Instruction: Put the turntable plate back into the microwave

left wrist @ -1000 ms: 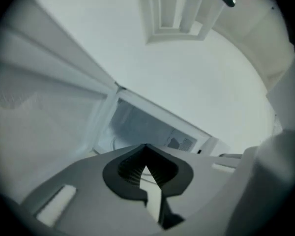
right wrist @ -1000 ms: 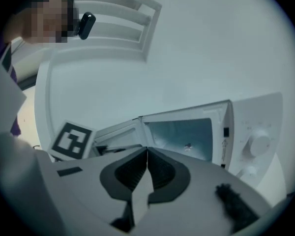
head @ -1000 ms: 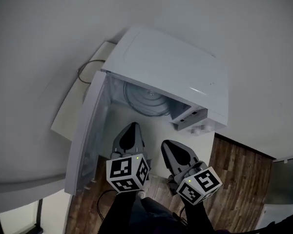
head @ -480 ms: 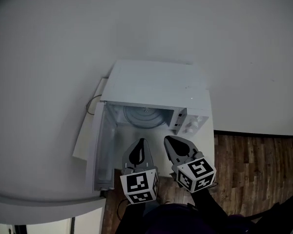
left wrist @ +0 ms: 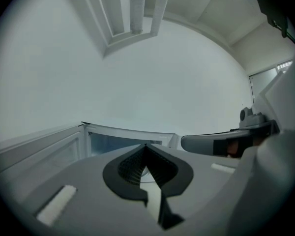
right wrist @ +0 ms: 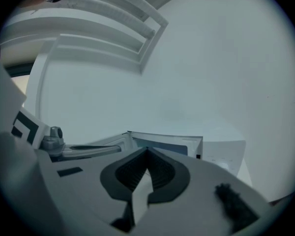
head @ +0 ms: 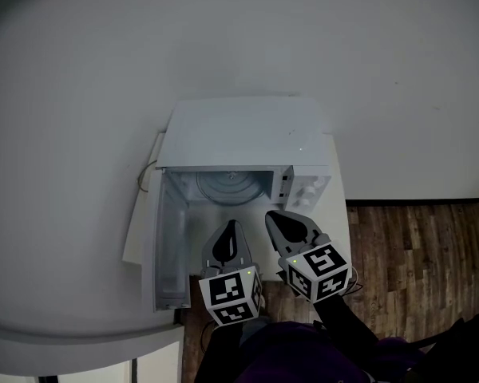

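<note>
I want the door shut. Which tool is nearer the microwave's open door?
Left. The left tool sits just right of the open door; the right tool is farther right, in front of the control panel.

White microwave point(head: 239, 130) ahead of grey left hand-held gripper point(head: 231, 225) and grey right hand-held gripper point(head: 271, 215). Marker cube point(head: 230, 295): black-and-white squares. Floor point(head: 415, 254) at right: brown wood-grain.

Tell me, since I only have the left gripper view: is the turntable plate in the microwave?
Observer: Yes, the head view shows the turntable plate sitting inside the microwave cavity.
Operator: Am I reaching inside it?
Observer: No, the left gripper is outside, in front of the opening.
Operator: And my other hand's jaws?
Observer: Its own view shows the right gripper shut, with nothing between the jaws.
</note>
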Demonstrator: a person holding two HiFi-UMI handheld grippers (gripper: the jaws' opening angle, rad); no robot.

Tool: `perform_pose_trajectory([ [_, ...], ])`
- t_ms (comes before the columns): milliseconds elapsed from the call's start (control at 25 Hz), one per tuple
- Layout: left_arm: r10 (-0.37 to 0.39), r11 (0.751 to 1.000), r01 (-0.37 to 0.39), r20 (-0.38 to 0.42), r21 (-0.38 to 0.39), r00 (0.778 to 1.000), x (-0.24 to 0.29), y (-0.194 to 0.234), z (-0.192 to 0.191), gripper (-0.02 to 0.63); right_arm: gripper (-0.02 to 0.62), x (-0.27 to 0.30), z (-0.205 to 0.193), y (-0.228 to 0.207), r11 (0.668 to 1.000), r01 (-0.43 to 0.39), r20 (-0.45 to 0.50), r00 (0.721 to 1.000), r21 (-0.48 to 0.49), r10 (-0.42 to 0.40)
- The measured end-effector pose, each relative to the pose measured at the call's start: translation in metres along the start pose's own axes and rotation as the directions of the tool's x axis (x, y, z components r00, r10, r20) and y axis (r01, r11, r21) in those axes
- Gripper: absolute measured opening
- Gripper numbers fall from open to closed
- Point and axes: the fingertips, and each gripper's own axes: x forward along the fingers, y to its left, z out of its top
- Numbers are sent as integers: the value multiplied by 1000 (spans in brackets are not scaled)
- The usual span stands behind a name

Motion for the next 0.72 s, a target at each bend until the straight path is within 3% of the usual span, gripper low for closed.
perform_pose_trajectory([
  [720, -24, 1000, 24, 7, 9, 1000, 4, -3, 1, 7, 9, 2, 1, 1, 1000, -16, 12, 1000, 13, 16],
])
